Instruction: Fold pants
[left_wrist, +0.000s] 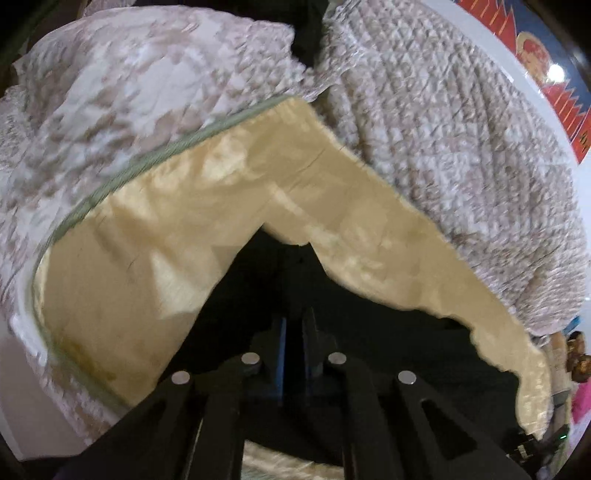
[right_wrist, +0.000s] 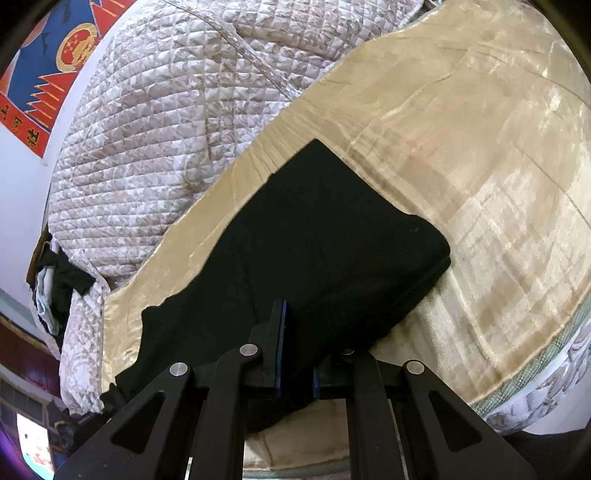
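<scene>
The black pants (right_wrist: 325, 251) lie partly folded on a tan velvet blanket (right_wrist: 480, 155) on the bed. My right gripper (right_wrist: 295, 350) is shut on the pants' near edge; cloth fills the gap between its blue-padded fingers (right_wrist: 279, 332) and drapes over the right one. In the left wrist view the pants (left_wrist: 369, 325) are a dark mass right in front of the camera, over the tan blanket (left_wrist: 184, 221). My left gripper (left_wrist: 293, 332) is shut on the black cloth, its fingers (left_wrist: 280, 332) nearly together.
A quilted white and beige floral comforter (right_wrist: 155, 140) is heaped along the far side of the bed, also in the left wrist view (left_wrist: 443, 129). A red and blue poster (right_wrist: 55, 66) hangs on the white wall. Dark clothes (right_wrist: 62, 280) lie at the bed's left end.
</scene>
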